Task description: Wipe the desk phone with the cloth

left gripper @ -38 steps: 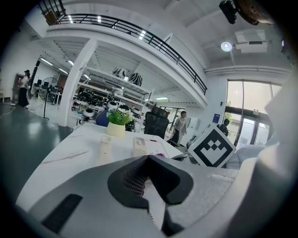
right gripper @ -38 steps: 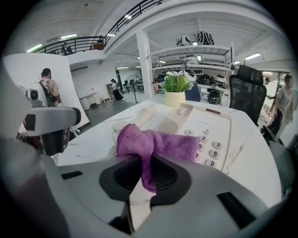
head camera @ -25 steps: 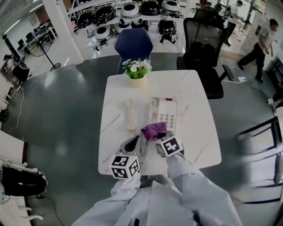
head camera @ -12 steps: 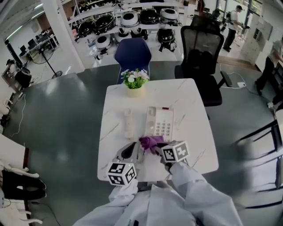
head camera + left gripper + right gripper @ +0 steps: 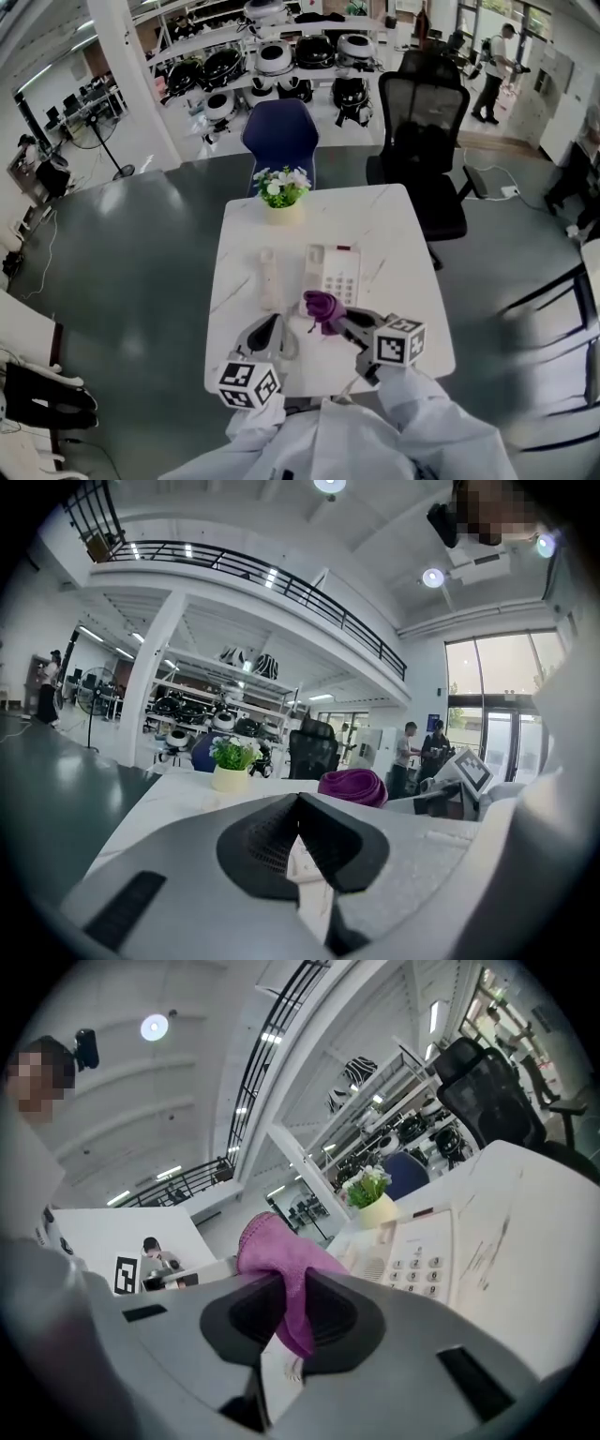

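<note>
Purple cloth (image 5: 323,305): bunched, clamped between the jaws of the right hand-held gripper (image 5: 339,323), with a loose fold hanging below the pads. We place it at the near edge of the desk phone (image 5: 335,272), just short of the keypad; we cannot tell whether it touches the casing.

Desk phone: white base, flat on the white marble counter (image 5: 403,244), cradle empty.

Handset (image 5: 269,278): lying on the counter beside the base, to its left, apart from it.

Left hand-held gripper (image 5: 298,808): jaws closed on nothing, low over the near counter, clear of the phone.

Potted flowers (image 5: 280,197): at the far edge, beyond the phone.

Hazards we judge from here:
- Nothing braces the base. A firm stroke away from us could push it across the smooth counter, towards the pot or against the handset.
- Only a narrow pinch of cloth sits in the jaws. Drag over the keys could pull it free.
- With the cloth balled up, hard jaw tips could meet the plastic and press or scuff the buttons.
- A sideways sweep to the left could knock the loose handset.
</note>
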Motion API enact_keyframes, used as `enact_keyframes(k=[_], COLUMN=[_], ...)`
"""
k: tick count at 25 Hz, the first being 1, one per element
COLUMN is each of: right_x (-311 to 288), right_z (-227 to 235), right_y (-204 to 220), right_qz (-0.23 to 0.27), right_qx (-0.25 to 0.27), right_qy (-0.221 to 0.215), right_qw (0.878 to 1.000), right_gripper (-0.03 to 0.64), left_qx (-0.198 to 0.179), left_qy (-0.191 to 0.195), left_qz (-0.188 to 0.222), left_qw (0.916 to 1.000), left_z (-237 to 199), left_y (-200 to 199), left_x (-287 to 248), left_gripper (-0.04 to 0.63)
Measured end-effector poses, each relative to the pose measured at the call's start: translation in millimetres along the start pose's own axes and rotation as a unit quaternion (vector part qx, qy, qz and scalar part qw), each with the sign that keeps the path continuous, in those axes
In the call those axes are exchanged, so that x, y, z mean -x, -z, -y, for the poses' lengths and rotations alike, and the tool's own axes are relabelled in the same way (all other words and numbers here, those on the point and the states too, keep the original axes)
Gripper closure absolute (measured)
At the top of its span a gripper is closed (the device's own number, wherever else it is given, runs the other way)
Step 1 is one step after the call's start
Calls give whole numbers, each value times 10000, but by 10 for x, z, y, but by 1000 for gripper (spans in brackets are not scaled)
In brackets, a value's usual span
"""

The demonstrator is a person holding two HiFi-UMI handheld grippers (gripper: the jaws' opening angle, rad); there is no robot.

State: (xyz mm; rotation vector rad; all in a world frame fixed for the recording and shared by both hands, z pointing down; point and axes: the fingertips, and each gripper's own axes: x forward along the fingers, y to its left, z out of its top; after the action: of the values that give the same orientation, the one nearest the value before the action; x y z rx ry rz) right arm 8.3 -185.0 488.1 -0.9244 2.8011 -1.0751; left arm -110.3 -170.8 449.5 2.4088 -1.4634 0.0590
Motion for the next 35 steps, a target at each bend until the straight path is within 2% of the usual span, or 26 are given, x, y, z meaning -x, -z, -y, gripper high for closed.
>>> enact_keyframes(k=[7,11,19,25,35], right_x=[304,482,812,946,974], right_z=[-118,-157,-72,-15,-19], right_y=[-380,-631,-998,-1149,-1243], right_qz=[721,1136,1861,2091,2043], right_qx=[384,676,842,1076,1563], right_qy=[-115,-18,362,588,743], right_qw=[9966,9912,9782,9702,9635], right_gripper=[580,580,580,580,580], left_qx=[-263,-425,-630,-741,-824], left_qy=[-82,-152,-346,-452,-596], left_qz=[260,415,671,850,898], left_qw=[9993,9981,9952,9926,9908], left_z=[31,29,-5,-40,-41], left_y=[-283,-426,-641,-778,-857], left_x=[115,185,288,332,357], left_gripper=[597,597,597,597,597])
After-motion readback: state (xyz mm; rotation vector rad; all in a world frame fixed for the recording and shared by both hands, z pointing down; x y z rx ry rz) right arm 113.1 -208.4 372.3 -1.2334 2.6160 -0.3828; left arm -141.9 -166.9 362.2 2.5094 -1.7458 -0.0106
